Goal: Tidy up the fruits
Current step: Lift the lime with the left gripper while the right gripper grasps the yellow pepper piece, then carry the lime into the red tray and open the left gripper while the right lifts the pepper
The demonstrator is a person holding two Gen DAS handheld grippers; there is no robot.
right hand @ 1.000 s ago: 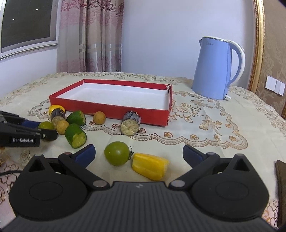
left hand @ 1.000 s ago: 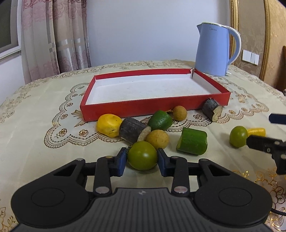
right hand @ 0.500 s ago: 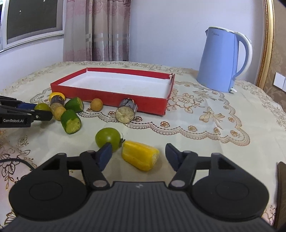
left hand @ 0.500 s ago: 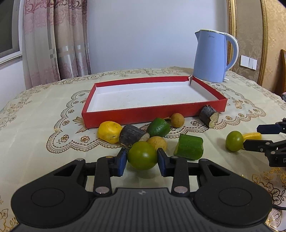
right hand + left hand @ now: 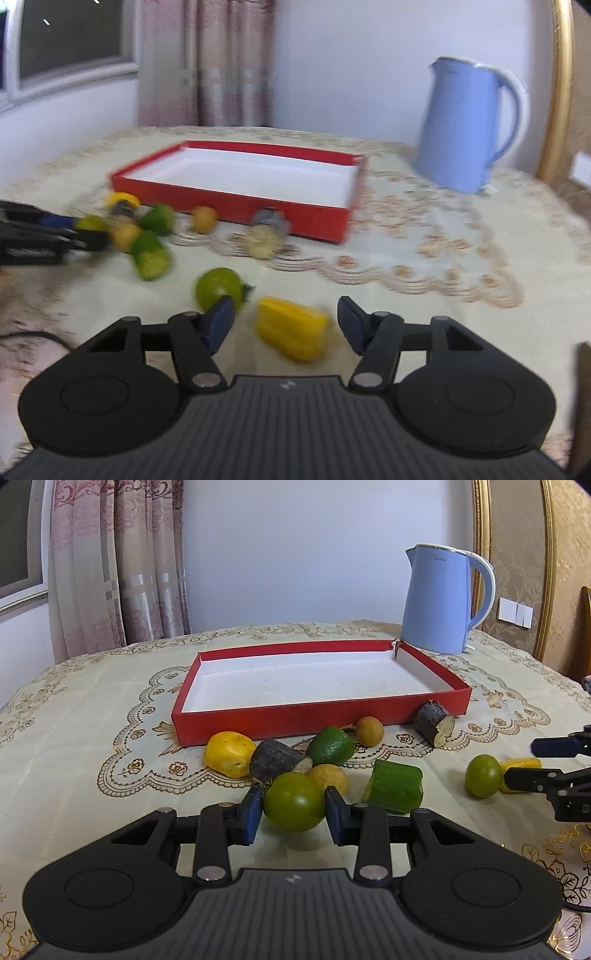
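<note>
My left gripper is shut on a round green fruit and holds it just above the tablecloth, in front of the red tray, whose white inside is empty. My right gripper is open, its jaws on either side of a yellow corn piece, not touching it. A second green fruit lies just left of its left finger. The right gripper also shows at the right edge of the left wrist view.
Before the tray lie a yellow fruit, two dark cut stalks, a lime, two small tan fruits, and a cucumber piece. A blue kettle stands behind the tray's right corner.
My left gripper has lifted and drawn back a little with the green fruit. My right gripper has narrowed and moved forward around the corn piece; its view is now blurred by motion.
</note>
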